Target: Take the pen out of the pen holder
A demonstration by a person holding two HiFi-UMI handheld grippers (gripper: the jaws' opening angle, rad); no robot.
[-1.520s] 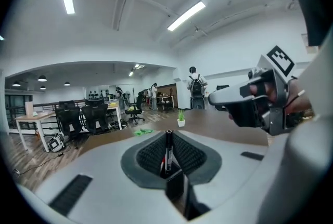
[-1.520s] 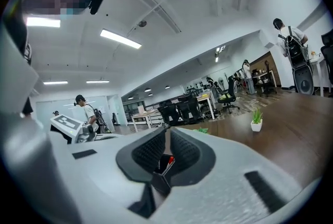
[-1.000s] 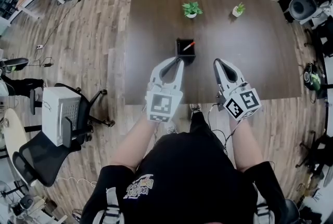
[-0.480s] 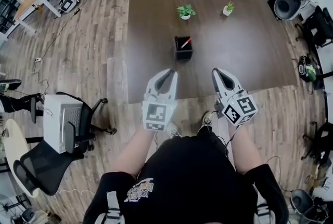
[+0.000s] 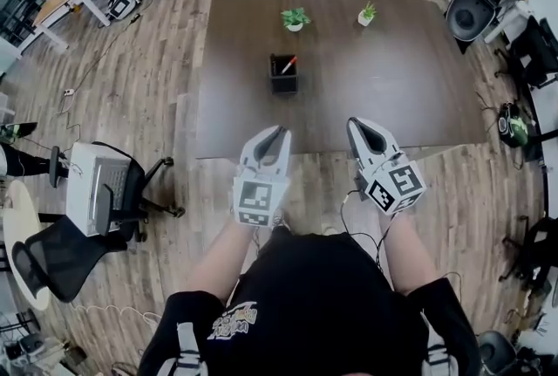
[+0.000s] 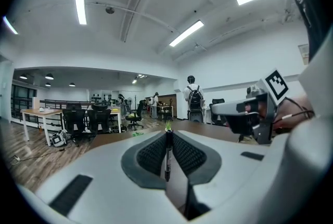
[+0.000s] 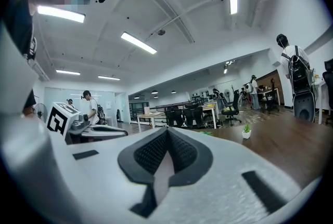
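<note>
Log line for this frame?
pen: in pen holder | left gripper: shut, empty | right gripper: shut, empty | neither at pen holder

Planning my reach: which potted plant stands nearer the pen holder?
The bushier plant, straight behind the pen holder; the slimmer one stands farther right.

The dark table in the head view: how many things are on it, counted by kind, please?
Potted plants: 2
Pen holder: 1
Pen, standing in the holder: 1
Total: 4
</note>
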